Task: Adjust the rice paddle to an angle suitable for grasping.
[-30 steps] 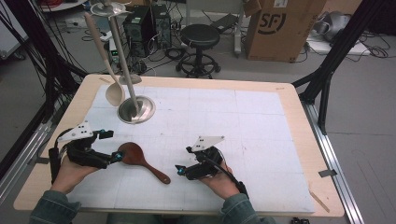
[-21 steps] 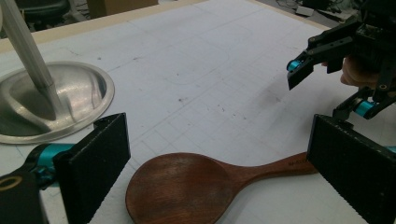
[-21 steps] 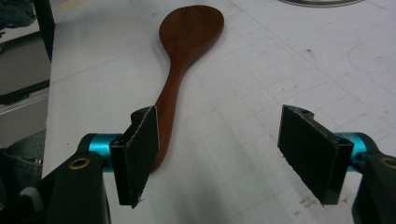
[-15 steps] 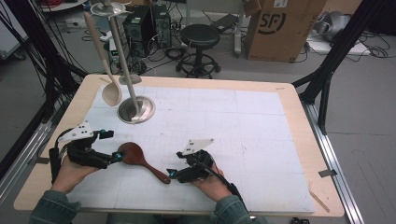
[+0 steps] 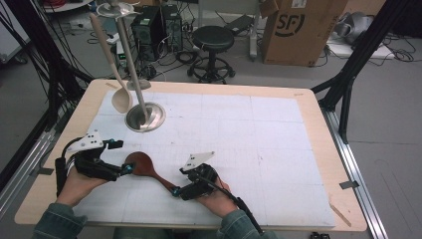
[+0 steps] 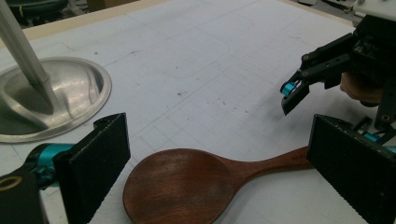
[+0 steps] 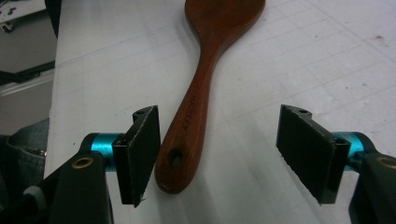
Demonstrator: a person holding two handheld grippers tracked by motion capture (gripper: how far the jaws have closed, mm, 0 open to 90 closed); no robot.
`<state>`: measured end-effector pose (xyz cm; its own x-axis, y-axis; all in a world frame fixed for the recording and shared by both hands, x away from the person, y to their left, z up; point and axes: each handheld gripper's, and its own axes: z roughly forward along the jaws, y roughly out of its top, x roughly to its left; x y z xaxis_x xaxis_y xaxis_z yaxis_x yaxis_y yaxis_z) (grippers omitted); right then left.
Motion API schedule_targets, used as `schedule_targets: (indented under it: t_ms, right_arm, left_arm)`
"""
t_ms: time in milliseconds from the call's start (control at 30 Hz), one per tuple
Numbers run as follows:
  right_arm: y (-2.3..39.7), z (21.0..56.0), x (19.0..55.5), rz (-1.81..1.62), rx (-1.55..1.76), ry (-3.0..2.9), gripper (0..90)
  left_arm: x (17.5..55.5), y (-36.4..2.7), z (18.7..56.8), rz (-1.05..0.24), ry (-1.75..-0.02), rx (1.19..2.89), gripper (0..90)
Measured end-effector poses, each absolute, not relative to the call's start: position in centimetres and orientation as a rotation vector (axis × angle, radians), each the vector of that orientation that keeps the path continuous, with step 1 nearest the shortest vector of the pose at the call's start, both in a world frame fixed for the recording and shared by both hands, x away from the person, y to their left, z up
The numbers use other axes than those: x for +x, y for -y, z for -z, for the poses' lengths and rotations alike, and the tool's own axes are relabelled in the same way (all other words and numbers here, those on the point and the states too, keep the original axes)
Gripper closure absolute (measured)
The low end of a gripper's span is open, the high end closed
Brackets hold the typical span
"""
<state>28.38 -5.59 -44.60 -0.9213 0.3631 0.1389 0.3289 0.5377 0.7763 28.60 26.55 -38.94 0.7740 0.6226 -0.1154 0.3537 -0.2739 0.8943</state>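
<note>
A dark wooden spoon [image 5: 144, 167] lies flat on the white gridded mat [image 5: 239, 134], bowl to the left and handle running to the lower right. My left gripper [image 5: 123, 157] stands open with its pads on either side of the spoon's bowl [image 6: 187, 186], apart from it. My right gripper [image 5: 180, 181] is open around the handle's holed end [image 7: 175, 158]; its jaws have just been closing with the handle between them. The left pad [image 7: 142, 149] is close against the handle, and the right pad [image 7: 308, 149] stands well clear. From the left gripper view, the right gripper [image 6: 292, 93] is seen at the right.
A metal stand with a round dished base [image 5: 145, 117] rises at the mat's far left, and a pale spoon [image 5: 121, 99] hangs beside its pole. The mat's right half is bare. A stool [image 5: 213, 40] and a cardboard box [image 5: 298, 30] stand on the floor beyond the table.
My right gripper has moved left and slightly down, bringing its jaws around the end of the spoon handle. The left gripper and the spoon have stayed put.
</note>
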Motion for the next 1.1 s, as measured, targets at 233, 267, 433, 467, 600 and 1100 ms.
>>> schedule_targets:
  t_ms: [233,267,433,467,600,1100]
  right_arm:
    - [4.3,45.2,28.1,-1.308,0.578,-2.766,35.2]
    - [4.2,45.3,28.1,-1.296,0.572,-2.773,36.1]
    - [4.0,45.3,28.1,-1.281,0.531,-2.772,43.4]
    - [4.0,45.3,28.0,-1.274,0.529,-2.769,45.4]
    - [4.2,45.2,28.1,-1.270,0.522,-2.779,51.9]
    - [5.5,44.9,28.7,-1.204,0.540,-2.756,65.2]
  left_arm:
    - [28.6,-26.6,38.9,-0.307,-0.741,1.893,6.8]
    - [28.6,-26.6,39.0,-0.305,-0.739,1.892,6.8]
    - [28.6,-26.5,39.0,-0.305,-0.742,1.893,6.8]
    - [28.6,-26.5,39.0,-0.305,-0.739,1.895,6.8]
    - [28.6,-26.5,39.0,-0.300,-0.736,1.897,6.8]
    - [28.7,-26.4,39.0,-0.304,-0.732,1.899,6.8]
